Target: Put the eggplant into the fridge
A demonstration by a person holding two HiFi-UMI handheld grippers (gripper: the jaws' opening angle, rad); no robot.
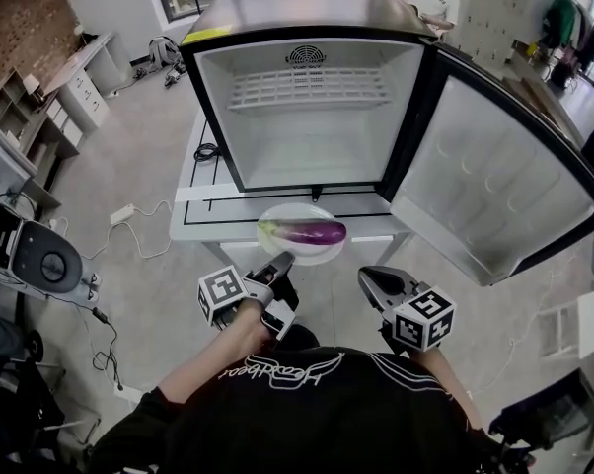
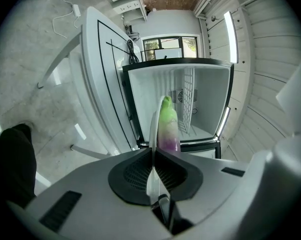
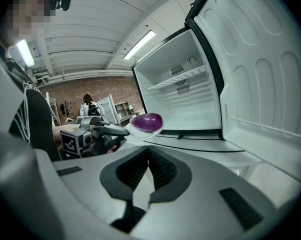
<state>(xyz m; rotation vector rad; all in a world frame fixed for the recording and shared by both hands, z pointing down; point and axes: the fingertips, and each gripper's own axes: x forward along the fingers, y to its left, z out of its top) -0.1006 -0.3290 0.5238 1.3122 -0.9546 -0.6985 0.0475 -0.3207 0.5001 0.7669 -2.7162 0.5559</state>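
Head view: fridge (image 1: 307, 8) on table (image 1: 193, 220), door open.
L gripper (image 1: 282, 258): jaws clamped on plate (image 1: 307, 253) rim; eggplant (image 1: 307, 232) lies on plate.
R gripper (image 1: 368, 275): jaws together, holds nothing.

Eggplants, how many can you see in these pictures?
1. The eggplant lies on the white plate, whose rim the left gripper pinches in its jaws, just in front of the open fridge. None shows inside the fridge.

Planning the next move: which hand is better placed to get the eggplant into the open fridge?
Left. The left tongs are shut on the rim of the plate carrying the eggplant, facing the open fridge. The right tongs are shut, empty, off to the plate's side.
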